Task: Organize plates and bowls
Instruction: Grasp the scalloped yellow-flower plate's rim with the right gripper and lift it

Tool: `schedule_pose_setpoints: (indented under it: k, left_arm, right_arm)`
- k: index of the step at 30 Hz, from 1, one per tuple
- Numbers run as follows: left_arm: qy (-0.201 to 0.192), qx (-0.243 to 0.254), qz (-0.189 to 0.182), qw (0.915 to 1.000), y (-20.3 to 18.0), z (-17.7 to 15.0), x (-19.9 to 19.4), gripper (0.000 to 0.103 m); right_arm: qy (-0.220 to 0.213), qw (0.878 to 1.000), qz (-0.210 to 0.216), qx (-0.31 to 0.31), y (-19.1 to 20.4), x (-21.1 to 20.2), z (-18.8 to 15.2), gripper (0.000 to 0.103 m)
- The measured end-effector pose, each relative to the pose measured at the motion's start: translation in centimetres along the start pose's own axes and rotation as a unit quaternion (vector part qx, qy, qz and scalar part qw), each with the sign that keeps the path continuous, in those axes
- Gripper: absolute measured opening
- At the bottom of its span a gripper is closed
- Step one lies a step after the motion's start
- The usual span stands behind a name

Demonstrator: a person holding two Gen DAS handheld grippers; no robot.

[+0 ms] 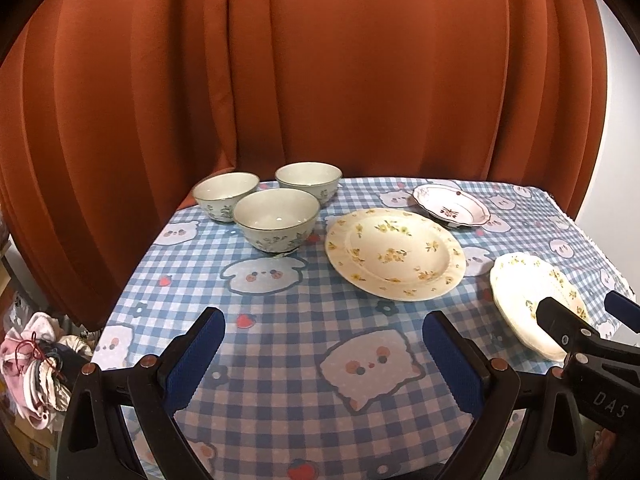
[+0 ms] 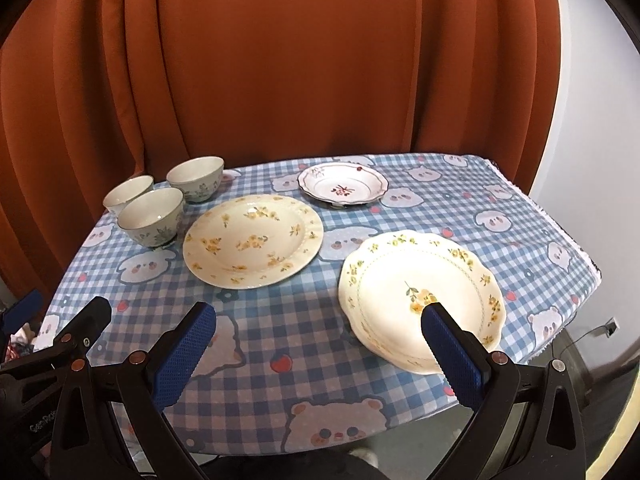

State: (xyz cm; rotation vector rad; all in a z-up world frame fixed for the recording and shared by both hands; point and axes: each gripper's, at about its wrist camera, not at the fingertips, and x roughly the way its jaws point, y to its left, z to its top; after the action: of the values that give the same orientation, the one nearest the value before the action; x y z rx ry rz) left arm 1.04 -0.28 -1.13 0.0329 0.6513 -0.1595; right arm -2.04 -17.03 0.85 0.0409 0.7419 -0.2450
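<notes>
Two wide-open grippers, empty; right gripper (image 2: 318, 344) is nearest the scalloped plate (image 2: 420, 296), just ahead-right; left gripper (image 1: 324, 354) farther.

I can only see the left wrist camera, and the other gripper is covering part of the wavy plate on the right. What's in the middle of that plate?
Observer: In the right wrist view, the wavy plate has a yellow flower sprig with a green leaf at its centre.
Operator: Is the gripper holding it?
Observer: No. The right gripper is open wide, with nothing between its pads.
Operator: Is the plate going to fall off?
Observer: Probably not. It lies wholly on the tablecloth, though close to the near edge.
</notes>
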Motion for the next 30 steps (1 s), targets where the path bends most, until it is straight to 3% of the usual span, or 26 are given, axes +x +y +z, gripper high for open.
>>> schedule_pose_setpoints:
  k: [15,30]
  left_arm:
    - [0.047,-0.010,-0.004,0.9988,-9.2,1.5,5.3,0.095]
    - [0.129,-0.018,0.010,0.9914,-19.1,1.5,12.6,0.087]
  right_arm:
    - [0.032,0.999,-0.004,-0.011,-8.2,5.1,2.5,0.103]
    - [0.095,0.995,0.019,-0.030,-17.8,13.8,4.9,0.097]
